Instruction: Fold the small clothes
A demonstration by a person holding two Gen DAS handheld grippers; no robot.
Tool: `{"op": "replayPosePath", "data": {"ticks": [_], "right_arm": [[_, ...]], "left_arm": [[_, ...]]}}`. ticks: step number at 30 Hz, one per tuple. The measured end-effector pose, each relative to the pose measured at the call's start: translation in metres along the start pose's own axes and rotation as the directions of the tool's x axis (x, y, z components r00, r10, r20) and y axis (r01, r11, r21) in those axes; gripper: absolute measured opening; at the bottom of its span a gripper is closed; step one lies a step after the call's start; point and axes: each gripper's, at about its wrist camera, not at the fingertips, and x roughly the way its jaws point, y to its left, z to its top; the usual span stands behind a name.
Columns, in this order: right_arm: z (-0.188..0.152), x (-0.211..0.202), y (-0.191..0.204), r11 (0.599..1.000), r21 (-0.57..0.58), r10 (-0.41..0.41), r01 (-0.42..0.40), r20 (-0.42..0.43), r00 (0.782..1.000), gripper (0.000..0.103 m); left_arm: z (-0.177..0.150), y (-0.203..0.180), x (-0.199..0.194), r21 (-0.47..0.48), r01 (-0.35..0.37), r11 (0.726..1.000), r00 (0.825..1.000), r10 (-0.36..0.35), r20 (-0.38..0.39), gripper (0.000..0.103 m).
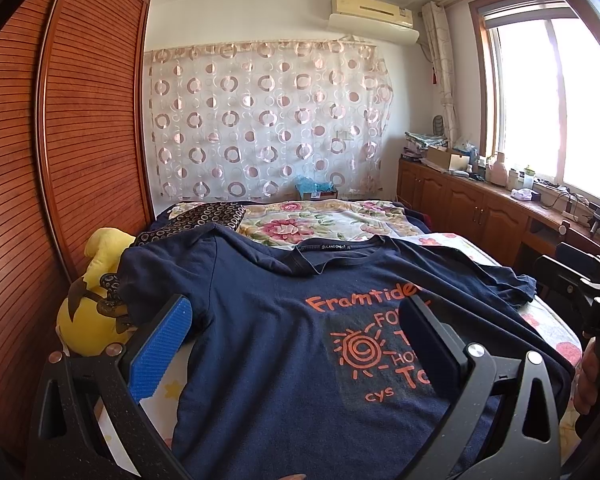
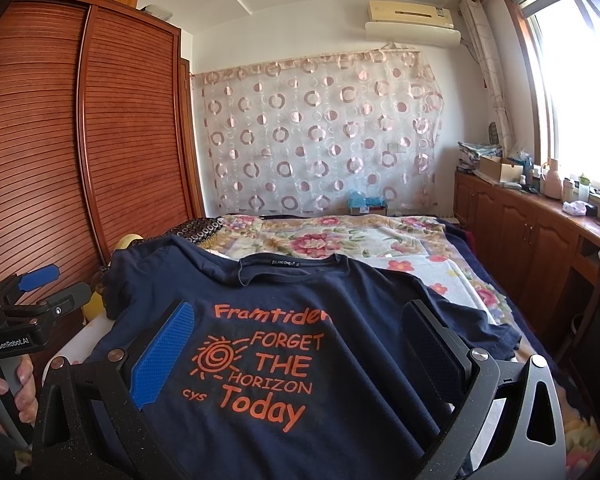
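A navy T-shirt (image 1: 268, 328) (image 2: 340, 312) with orange print lies face up and spread flat on the bed, collar toward the far wall. My left gripper (image 1: 296, 320) hovers open over the shirt's lower left part, its blue pad (image 1: 160, 348) near the left sleeve. My right gripper (image 2: 300, 324) is open too, above the lower middle of the shirt, framing the print. Neither holds cloth. In the right wrist view the left gripper (image 2: 36, 284) shows at the left edge, held by a hand (image 2: 4, 396). The right gripper's body (image 1: 580, 292) appears at the right edge of the left wrist view.
A floral bedspread (image 1: 320, 220) (image 2: 340, 236) covers the bed. A yellow plush toy (image 1: 96, 304) lies by the shirt's left sleeve, against the slatted wooden wardrobe (image 1: 60, 160). A dark patterned cushion (image 1: 204, 216) sits behind. Wooden cabinets (image 2: 520, 224) with clutter run under the window at right.
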Motion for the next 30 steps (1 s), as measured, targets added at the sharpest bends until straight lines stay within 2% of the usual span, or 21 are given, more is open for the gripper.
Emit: {"op": "replayPosePath", "data": {"ticks": [24, 30], "right_arm": [[-0.001, 0.0, -0.001, 1.0, 0.001, 0.004, -0.004, 0.0, 1.0, 0.103], [-0.007, 0.009, -0.001, 0.999, 0.001, 0.041, -0.041, -0.033, 0.999, 0.103]], "left_arm": [[-0.001, -0.001, 0.0, 0.005, 0.0, 1.0, 1.0, 0.0, 0.002, 0.103], [0.002, 0.012, 0.008, -0.011, -0.004, 1.0, 0.999, 0.003, -0.037, 0.103]]}}
